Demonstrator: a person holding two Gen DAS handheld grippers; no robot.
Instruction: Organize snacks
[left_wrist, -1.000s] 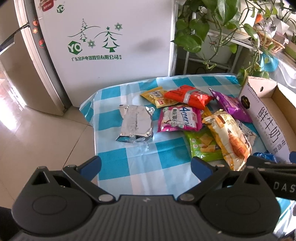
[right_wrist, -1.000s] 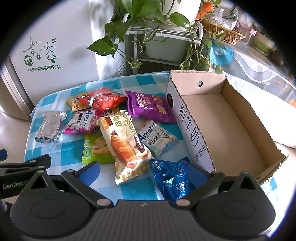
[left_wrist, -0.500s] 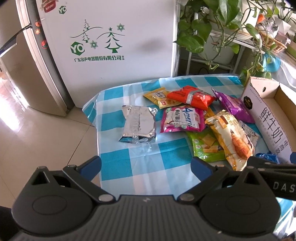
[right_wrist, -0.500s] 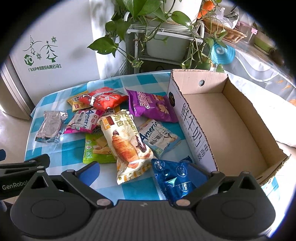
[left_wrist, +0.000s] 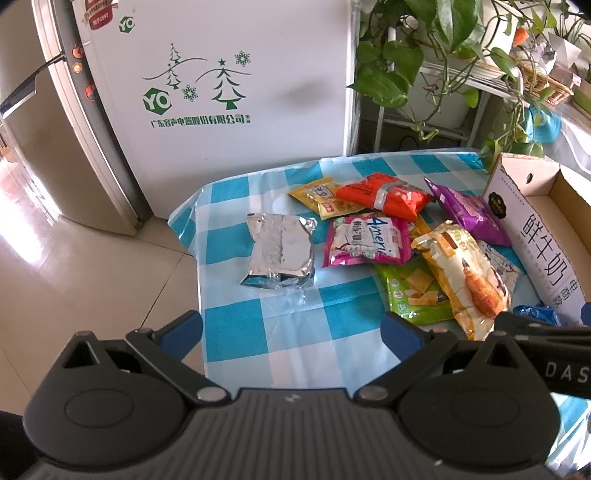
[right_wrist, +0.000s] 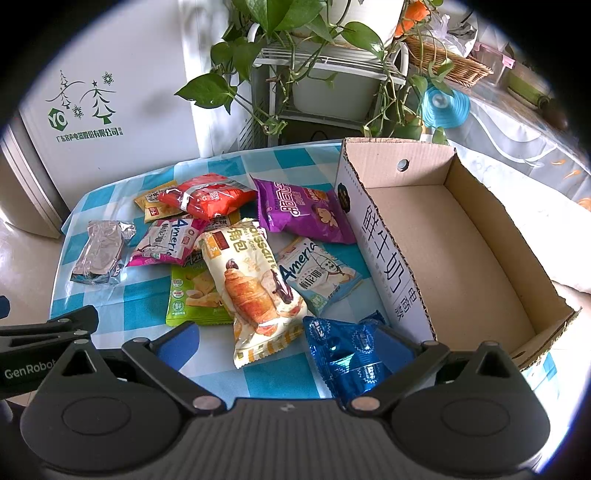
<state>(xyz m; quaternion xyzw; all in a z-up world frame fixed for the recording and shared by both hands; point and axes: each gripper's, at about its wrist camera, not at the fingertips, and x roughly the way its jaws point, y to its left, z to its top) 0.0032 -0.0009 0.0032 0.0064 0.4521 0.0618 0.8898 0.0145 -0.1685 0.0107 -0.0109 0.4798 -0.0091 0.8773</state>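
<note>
My left gripper (left_wrist: 291, 328) is matte black, with ribbed casing, two round caps, triangular cut-outs, silver pivot screws and blue finger pads (left_wrist: 183, 326). My right gripper (right_wrist: 284, 341) looks the same; its blue pads (right_wrist: 179, 341) match. White lettering reads "DAS" on one arm, "GenRobot" on the other.

In front of me the tabletop (right_wrist: 147, 299) is covered with a blue-and-white checked cloth. A silver foil pack (right_wrist: 99, 251) lies alone at its left. In the middle, snacks overlap in a heap: a yellow packet (right_wrist: 153, 205) and red packet (right_wrist: 207, 197) at the far side, then a pink packet (right_wrist: 166, 242), purple packet (right_wrist: 299, 214), green packet (right_wrist: 192, 295), croissant packet (right_wrist: 251, 284) and pale blue packet (right_wrist: 317, 277). Nearest lies a shiny blue packet (right_wrist: 347, 354). An open cardboard box (right_wrist: 384, 258) stands at the right.
</note>
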